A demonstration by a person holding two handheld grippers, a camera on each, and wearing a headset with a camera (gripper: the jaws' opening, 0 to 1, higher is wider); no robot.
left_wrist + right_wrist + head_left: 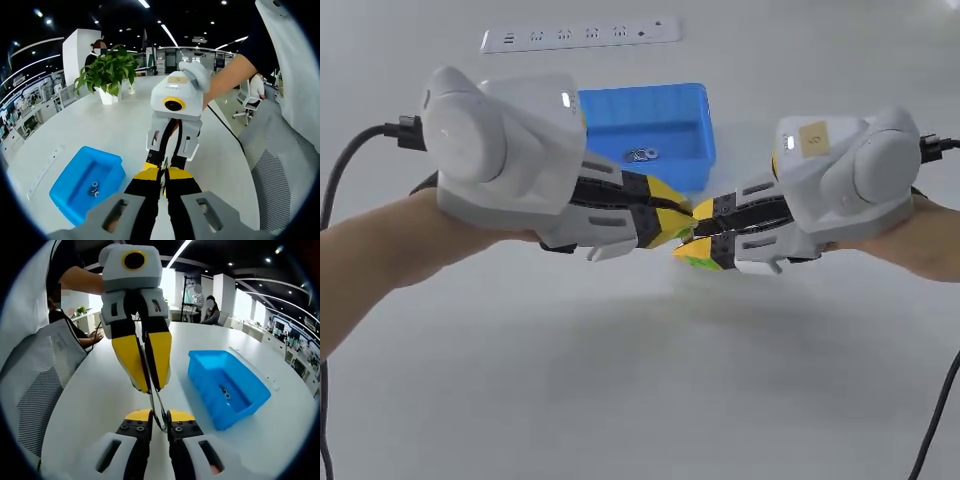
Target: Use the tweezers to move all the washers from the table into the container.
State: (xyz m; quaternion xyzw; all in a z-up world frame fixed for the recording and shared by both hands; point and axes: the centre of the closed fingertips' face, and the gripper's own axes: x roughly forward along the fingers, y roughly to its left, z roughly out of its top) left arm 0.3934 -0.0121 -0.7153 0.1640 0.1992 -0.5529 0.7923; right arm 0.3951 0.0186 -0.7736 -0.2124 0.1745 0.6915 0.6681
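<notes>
The tweezers (pixel 152 390) are thin metal and bridge the two grippers, which meet tip to tip above the white table (pixel 620 380). My left gripper (pixel 685 222) comes in from the left, its yellow fingers (pixel 131 357) shut on the tweezers' upper part. My right gripper (pixel 160 417) faces it from the right, and the tweezers' lower end sits between its nearly closed jaws. Behind them stands the blue container (pixel 650 108) with a few washers (pixel 642 154) on its floor; the washers (pixel 225 391) lie near its middle.
A white power strip (pixel 582 35) lies along the table's far edge, behind the container. A potted plant (pixel 107 70) stands farther down the table. Mesh office chairs (pixel 280 165) are beside the table, and people sit in the background. Black cables (pixel 345 165) trail from both grippers.
</notes>
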